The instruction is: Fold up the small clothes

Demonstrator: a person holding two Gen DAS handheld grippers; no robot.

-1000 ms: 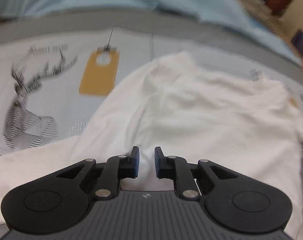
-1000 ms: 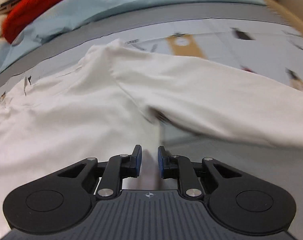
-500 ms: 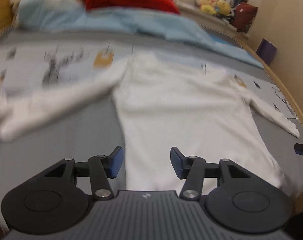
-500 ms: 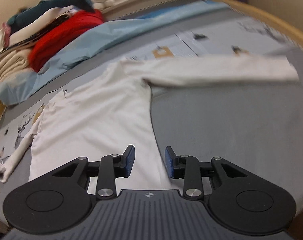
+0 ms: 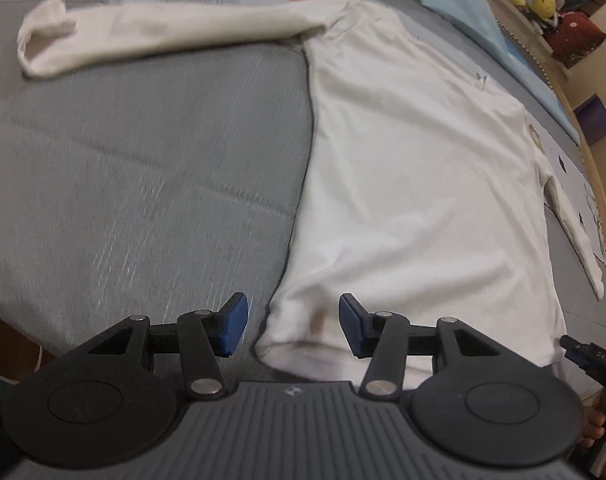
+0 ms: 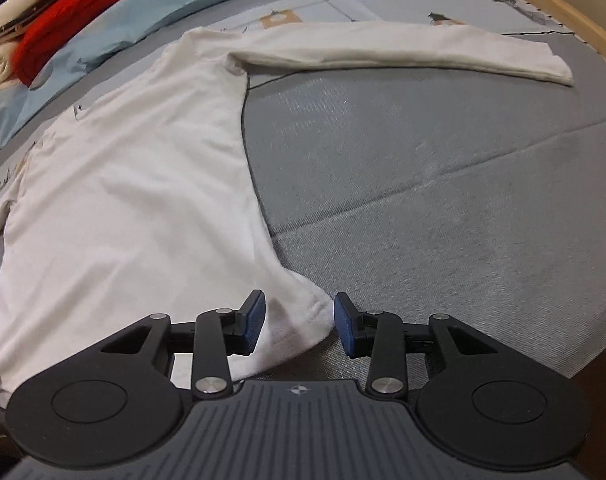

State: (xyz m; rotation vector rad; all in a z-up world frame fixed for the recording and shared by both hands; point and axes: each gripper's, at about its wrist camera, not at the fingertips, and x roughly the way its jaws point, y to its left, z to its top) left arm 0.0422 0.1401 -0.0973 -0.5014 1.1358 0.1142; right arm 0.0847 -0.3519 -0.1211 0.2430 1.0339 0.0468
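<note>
Shirt [image 5: 403, 184] hem hidden behind both gripper bodies.

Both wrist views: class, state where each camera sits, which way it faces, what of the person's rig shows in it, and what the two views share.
Left wrist: on the left gripper, looking down along its open jaws at the white shirt's bottom left corner; the right gripper's tip shows at the edge.
Right wrist: on the right gripper, jaws open, over the shirt's bottom right corner.
Shared: the same shirt, sleeves out, on the grey bedspread.
</note>
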